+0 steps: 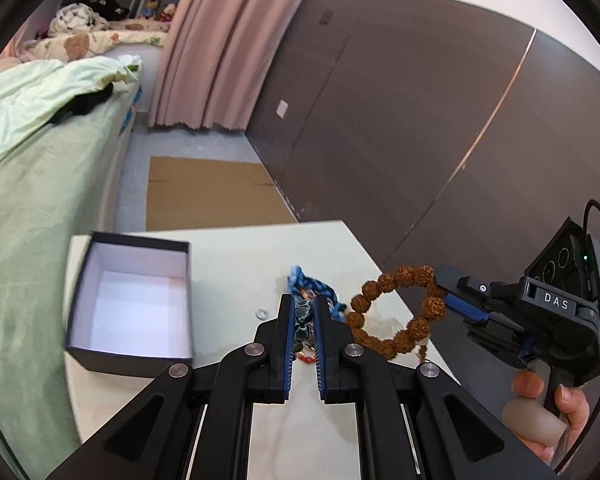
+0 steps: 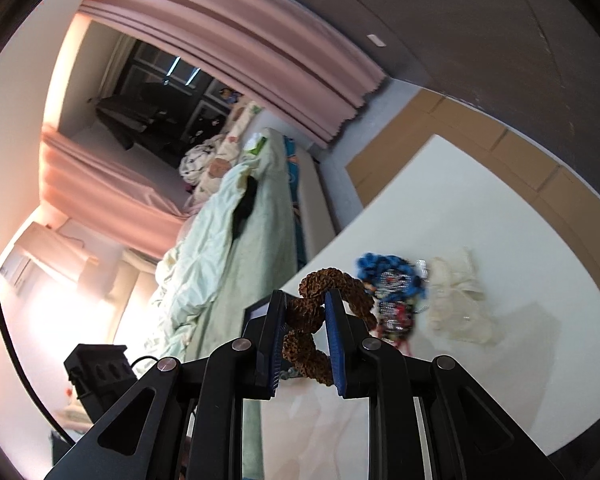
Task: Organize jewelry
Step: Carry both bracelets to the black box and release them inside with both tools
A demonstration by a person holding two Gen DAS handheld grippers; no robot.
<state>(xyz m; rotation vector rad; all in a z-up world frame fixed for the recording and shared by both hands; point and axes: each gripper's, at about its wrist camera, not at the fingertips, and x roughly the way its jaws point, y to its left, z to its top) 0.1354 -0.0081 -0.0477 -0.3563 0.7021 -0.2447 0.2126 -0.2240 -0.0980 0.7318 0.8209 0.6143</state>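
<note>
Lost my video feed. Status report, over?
Left gripper shut on blue jewelry piece. Right gripper shut on brown bead bracelet, lifted clear of table. Open box at left, path clear.

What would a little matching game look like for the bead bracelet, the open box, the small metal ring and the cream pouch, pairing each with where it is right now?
Things:
1. bead bracelet
2. open box
3. small metal ring
4. cream pouch

Places:
A. lying loose on the table, between the box and the blue tangle
B. beside the blue tangle, on its far side from the bracelet
C. pinched in the right gripper
D. standing empty at the table's left edge

Pairs: 1-C, 2-D, 3-A, 4-B
</note>
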